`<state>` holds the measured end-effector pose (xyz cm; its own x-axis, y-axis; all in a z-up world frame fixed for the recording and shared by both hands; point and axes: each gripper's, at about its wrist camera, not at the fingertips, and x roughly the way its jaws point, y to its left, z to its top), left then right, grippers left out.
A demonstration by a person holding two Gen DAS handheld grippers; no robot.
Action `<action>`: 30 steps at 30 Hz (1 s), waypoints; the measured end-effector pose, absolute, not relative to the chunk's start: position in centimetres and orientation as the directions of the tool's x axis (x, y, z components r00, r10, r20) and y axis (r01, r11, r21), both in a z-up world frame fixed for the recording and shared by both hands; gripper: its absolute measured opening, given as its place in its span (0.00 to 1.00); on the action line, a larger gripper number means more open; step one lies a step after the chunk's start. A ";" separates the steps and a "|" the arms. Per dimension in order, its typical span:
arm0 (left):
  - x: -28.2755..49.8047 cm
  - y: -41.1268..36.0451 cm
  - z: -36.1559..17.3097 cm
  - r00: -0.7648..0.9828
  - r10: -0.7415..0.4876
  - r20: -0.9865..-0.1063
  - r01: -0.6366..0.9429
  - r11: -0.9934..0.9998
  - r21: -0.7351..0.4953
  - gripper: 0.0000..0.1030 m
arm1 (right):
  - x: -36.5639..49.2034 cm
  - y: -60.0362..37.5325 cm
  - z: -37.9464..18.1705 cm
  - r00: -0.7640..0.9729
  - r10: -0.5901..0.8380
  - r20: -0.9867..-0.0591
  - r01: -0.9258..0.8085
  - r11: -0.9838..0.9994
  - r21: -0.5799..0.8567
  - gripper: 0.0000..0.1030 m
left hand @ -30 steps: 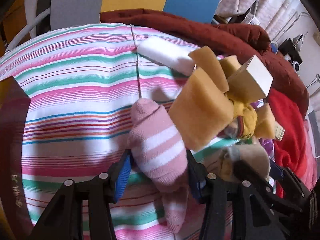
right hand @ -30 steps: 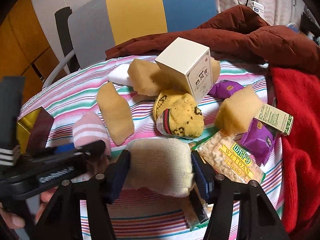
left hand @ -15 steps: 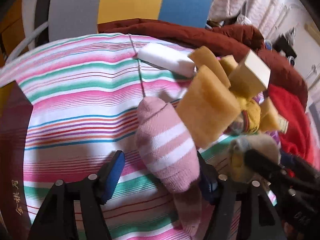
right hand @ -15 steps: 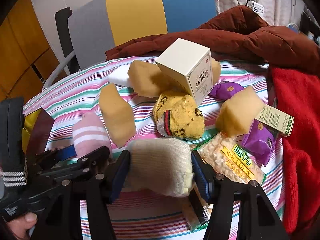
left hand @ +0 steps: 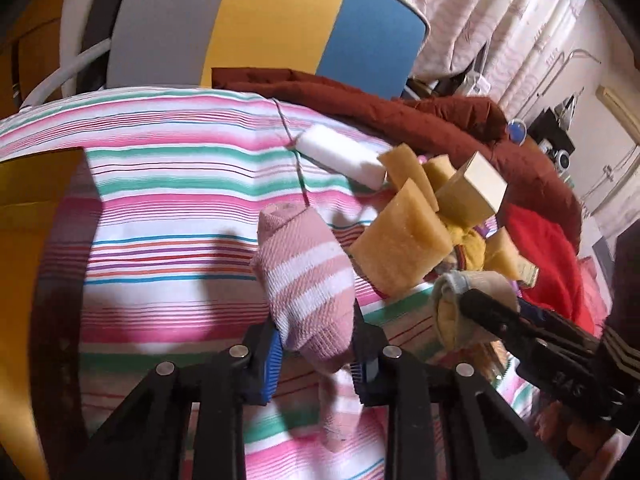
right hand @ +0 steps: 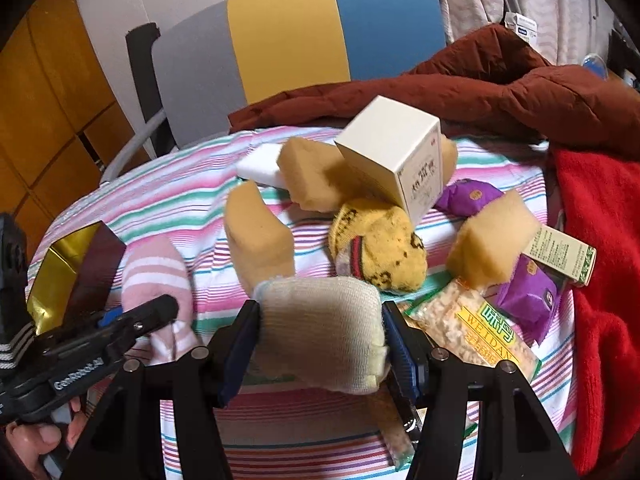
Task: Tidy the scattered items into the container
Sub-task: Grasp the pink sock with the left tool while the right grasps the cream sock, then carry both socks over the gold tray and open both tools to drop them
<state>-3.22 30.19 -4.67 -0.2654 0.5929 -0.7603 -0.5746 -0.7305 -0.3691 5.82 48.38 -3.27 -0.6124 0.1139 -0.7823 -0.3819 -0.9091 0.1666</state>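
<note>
On the striped cloth, near edge: both tongs loaded, nothing binned that I can see. Left gripper has just been closing and now pinches the pink striped sock narrow, its cuff dangling below the jaws. Right gripper clamps the cream sock at a medium gap.

Container: probably the gold-lined dark box at the far left edge of the cloth. Only a corner shows, so I can't tell its contents. Judging by the pile, early stage; most is left.

Count on the cloth, right wrist view:
- socks: 3 (pink, cream, plus yellow patterned sock, loose mid-pile)
- tan sponges: 3 clear (first, second, third); possibly a fourth behind the carton
- white foam block: 1, far side
- white carton: 1, tilted on the pile
- purple packets: 2
- green-edged small box: 1
- snack bag: 1, near right

Red and maroon clothing to the right isn't counted.
</note>
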 end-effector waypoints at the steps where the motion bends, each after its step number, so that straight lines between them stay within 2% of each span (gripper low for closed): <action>1: -3.5 29.7 -4.6 -0.263 0.606 -0.751 -0.565 -0.728 -0.389 0.26 | 5.8 48.3 -3.2 -0.616 0.112 -0.780 -0.378 -0.910 0.168 0.59; 17: -2.9 20.8 1.0 -0.317 0.704 -0.636 -0.556 -0.681 -0.477 0.26 | 5.9 44.4 -1.7 -0.695 0.078 -0.715 -0.239 -0.963 0.128 0.59; 22: -4.0 16.6 1.7 -0.352 0.692 -0.630 -0.521 -0.704 -0.483 0.26 | 5.5 41.9 -1.3 -0.699 0.048 -0.713 -0.187 -0.975 0.117 0.59; 26: -5.3 13.4 2.3 -0.404 0.663 -0.630 -0.494 -0.738 -0.459 0.26 | 4.2 39.1 -0.6 -0.712 -0.045 -0.700 -0.127 -0.973 0.192 0.59; 30: -7.2 9.9 1.8 -0.453 0.612 -0.649 -0.429 -0.787 -0.443 0.26 | 2.1 34.6 1.1 -0.727 -0.115 -0.677 -0.016 -0.983 0.184 0.59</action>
<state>-7.18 9.87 1.82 -0.4527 0.6117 -0.6487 -0.4286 -0.7873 -0.4432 2.13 34.60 1.14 -0.7268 -0.1148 -0.6772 -0.0159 -0.9828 0.1838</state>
